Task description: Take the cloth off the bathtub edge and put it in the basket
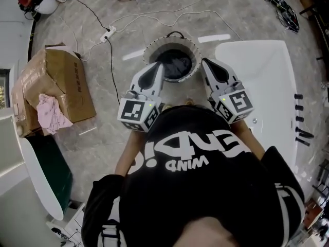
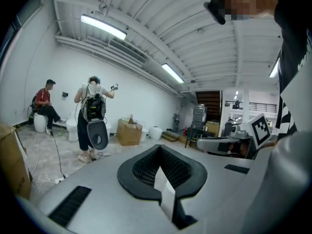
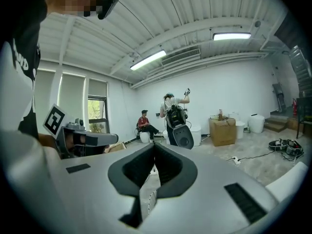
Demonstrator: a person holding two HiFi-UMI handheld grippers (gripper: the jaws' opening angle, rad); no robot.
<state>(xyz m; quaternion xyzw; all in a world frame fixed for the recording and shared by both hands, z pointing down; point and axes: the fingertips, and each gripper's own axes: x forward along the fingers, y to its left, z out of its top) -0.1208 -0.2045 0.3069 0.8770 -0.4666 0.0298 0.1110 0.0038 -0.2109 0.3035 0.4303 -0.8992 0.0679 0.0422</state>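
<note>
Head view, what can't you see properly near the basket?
- Round white basket: near rim hidden behind left gripper and right gripper.
- Dark cloth inside it: too dark to tell its shape.
- White bathtub: near end hidden by the person's shoulder.
- Both gripper views: aimed across the room, showing neither.

**Lighting and Image Quality**

Illumination is bright and even, supplied by ceiling tube lights (image 2: 103,27) in both gripper views. A window (image 3: 95,115) adds daylight at the left edge of the right gripper view. In the head view, the white bathtub (image 1: 267,66) glares and the glossy floor (image 1: 154,14) carries pale light streaks. Shadows are faint. The gripper views show fisheye bowing, black vignetted corners and a soft near foreground.
</note>
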